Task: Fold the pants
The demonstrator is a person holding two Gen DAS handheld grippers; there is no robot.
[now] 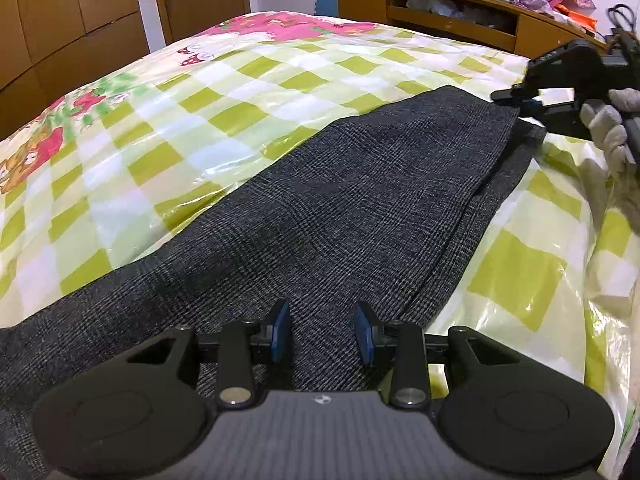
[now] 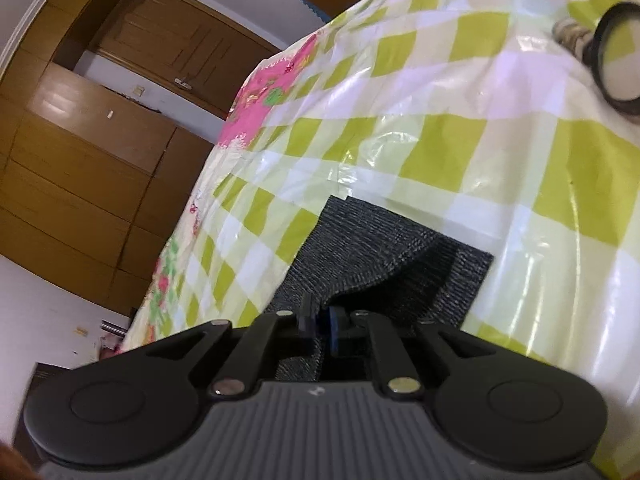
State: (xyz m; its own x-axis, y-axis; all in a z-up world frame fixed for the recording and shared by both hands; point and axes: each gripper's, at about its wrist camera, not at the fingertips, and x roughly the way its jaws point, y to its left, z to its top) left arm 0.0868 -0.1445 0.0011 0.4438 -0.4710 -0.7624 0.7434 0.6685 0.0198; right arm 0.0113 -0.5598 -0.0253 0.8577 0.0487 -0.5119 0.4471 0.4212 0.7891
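Two pant legs lay stacked on the bed [image 1: 240,92], the left tongs [image 1: 322,330] hung released over the pants [image 1: 340,184], the right tongs [image 2: 319,322] barely parted around the cuff, so I think folding the legs across comes next.

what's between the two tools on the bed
The dark pants stretch from the left tool to the right tool, clearest in the left wrist view.

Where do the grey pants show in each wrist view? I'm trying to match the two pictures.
Left wrist view: the grey pants run from the bottom left to the upper right.
Right wrist view: their far end lies low centre, just past the fingers.
Shared landmark: the green checked bed cover.
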